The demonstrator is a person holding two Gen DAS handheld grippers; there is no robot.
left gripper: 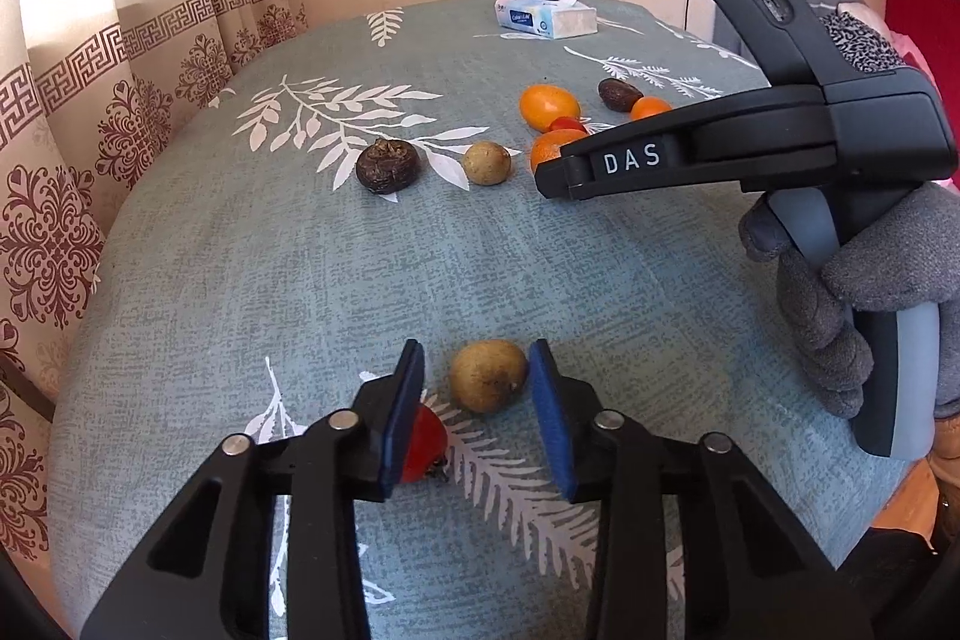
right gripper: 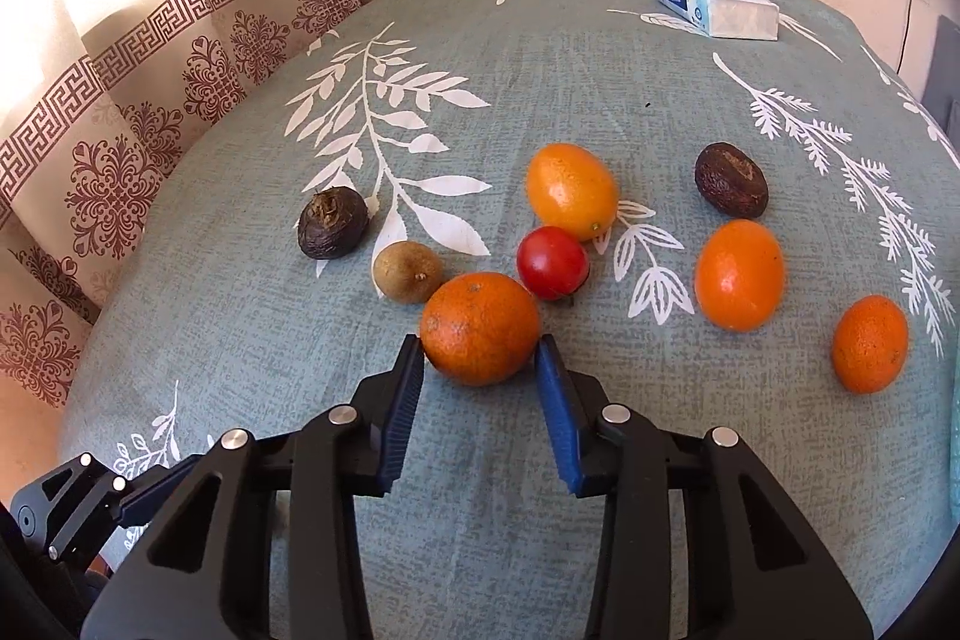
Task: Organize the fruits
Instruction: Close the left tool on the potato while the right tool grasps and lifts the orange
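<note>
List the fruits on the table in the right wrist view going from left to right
Dark brown fruit → small tan fruit → big orange between the jaws → red tomato → second dark brown fruit → small orange at far right. The two glossy orange fruits overlap others in the order, so they're skipped.

A desk under a teal, white-leaf-printed cloth carries scattered oranges, a red tomato, dark brown wrinkled fruits, tan round fruits and a tissue pack.
</note>
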